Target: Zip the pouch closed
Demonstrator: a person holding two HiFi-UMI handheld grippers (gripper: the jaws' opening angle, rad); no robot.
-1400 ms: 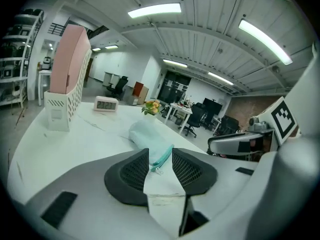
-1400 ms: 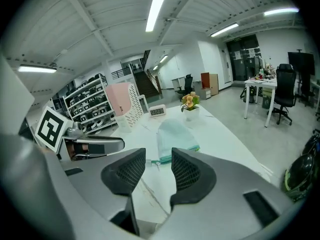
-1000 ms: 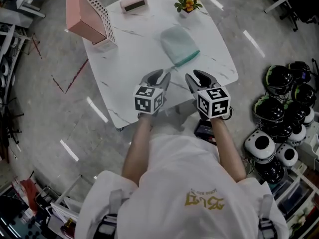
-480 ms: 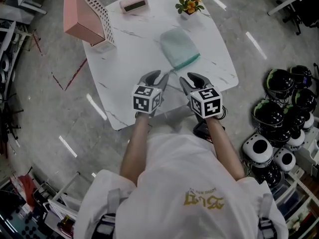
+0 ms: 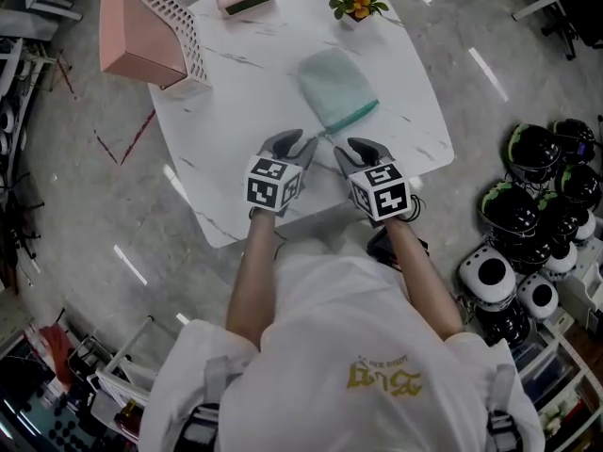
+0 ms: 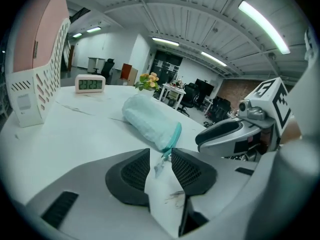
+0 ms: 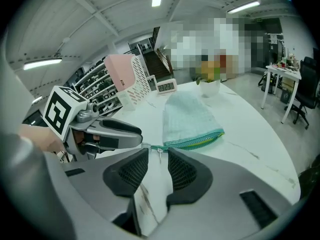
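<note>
1. Two claws are hanging low over the near part of the white table (image 5: 236, 111), and neither is gripping anything. To my eye, none of the zipping is done yet.
2. The left claw (image 5: 301, 141) is holding its jaws moderately apart with nothing pinched. In the left gripper view the little pull (image 6: 160, 164) is showing in the gap at its tips, and no pad is pressing on it.
3. The pouch (image 5: 334, 88) is lying flat in the middle of the table, just beyond both claws. Its zip (image 5: 350, 116) is running along the edge facing the person. The zip is looking open along its length, with the pull sitting at the left end, so I am judging that the whole run to the right is left to do.
4. The right claw (image 5: 350, 149) is closing its jaws, and its pads are not touching anything. In the right gripper view the pull is lying in line with the gap at its tips, and the pouch's body is spreading away beyond, slightly to the right.
</note>
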